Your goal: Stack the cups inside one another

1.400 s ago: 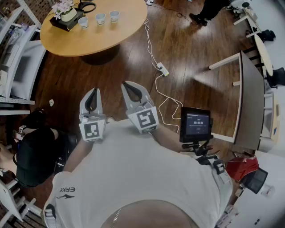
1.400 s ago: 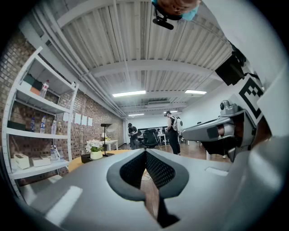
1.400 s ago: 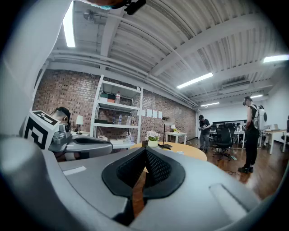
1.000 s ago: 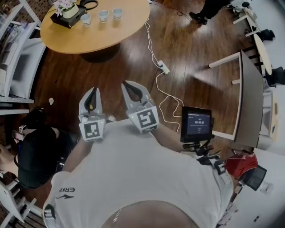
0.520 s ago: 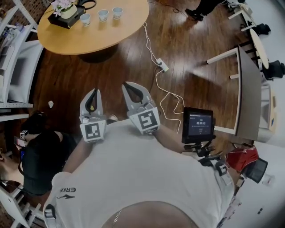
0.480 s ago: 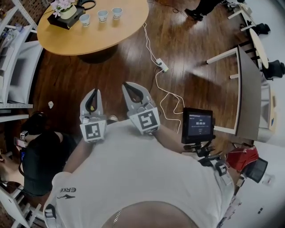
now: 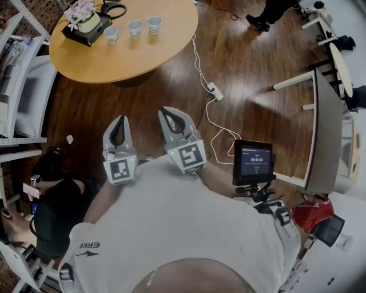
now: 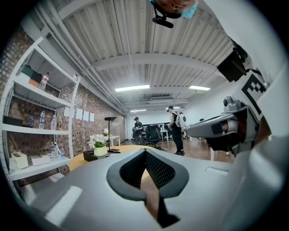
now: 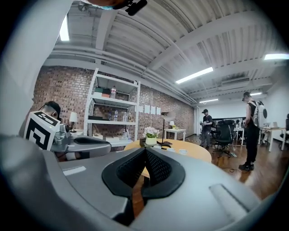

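Three small pale cups (image 7: pixel 111 33) (image 7: pixel 135 27) (image 7: pixel 154 23) stand in a row on the round wooden table (image 7: pixel 131 57) at the top left of the head view, far from both grippers. The right gripper view shows two of the cups (image 9: pixel 183 151) small on the tabletop. My left gripper (image 7: pixel 118 123) (image 8: pixel 145 151) and right gripper (image 7: pixel 167 113) (image 9: pixel 145 150) are held side by side close to my body over the wood floor. They point toward the table. Both are shut with nothing between the fingers.
A black tray with a potted flower (image 7: pixel 84 23) and headphones (image 7: pixel 111 8) sit beside the cups. A white cable and power strip (image 7: pixel 214 90) lie on the floor. White shelves (image 7: pixel 23 86) stand at the left, a desk (image 7: pixel 320 126) at the right, a screen (image 7: pixel 251 162) nearby. A person sits at the lower left (image 7: pixel 51 206).
The table, cups and floor have slid a little down and to the right in the head view. Both grippers keep their place before my body and stay shut.
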`<state>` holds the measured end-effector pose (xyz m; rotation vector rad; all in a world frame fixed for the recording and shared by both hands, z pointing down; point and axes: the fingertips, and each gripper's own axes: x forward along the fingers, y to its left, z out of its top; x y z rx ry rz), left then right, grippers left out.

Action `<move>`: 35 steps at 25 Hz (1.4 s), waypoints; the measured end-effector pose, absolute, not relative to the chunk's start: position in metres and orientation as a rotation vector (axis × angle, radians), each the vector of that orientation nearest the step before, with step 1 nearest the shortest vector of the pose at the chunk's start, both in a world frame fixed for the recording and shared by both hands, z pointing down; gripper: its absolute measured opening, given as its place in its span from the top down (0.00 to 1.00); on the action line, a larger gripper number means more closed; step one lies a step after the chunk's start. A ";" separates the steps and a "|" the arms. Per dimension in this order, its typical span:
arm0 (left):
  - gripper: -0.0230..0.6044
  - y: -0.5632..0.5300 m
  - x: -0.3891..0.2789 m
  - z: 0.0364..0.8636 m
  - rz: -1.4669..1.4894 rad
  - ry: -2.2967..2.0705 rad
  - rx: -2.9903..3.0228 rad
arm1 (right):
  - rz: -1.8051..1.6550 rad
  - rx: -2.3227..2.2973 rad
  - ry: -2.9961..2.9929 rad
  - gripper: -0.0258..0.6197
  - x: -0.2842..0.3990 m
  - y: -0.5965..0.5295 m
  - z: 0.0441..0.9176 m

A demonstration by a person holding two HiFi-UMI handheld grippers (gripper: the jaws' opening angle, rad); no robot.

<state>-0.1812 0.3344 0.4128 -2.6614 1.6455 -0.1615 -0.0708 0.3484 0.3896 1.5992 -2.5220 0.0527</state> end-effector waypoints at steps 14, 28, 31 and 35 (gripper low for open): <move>0.96 0.156 -0.099 0.413 -0.312 1.698 -2.587 | 0.144 1.578 -2.590 0.94 0.017 0.166 0.396; 0.96 0.070 -0.091 0.412 -0.320 1.857 -2.523 | 0.179 1.416 -2.641 0.94 0.029 0.071 0.401; 0.96 0.055 -0.101 0.417 -0.310 1.870 -2.532 | 0.172 1.399 -2.634 0.94 0.017 0.055 0.404; 0.96 0.027 -0.121 0.424 -0.297 1.864 -2.553 | 0.166 1.407 -2.610 0.94 -0.002 0.030 0.408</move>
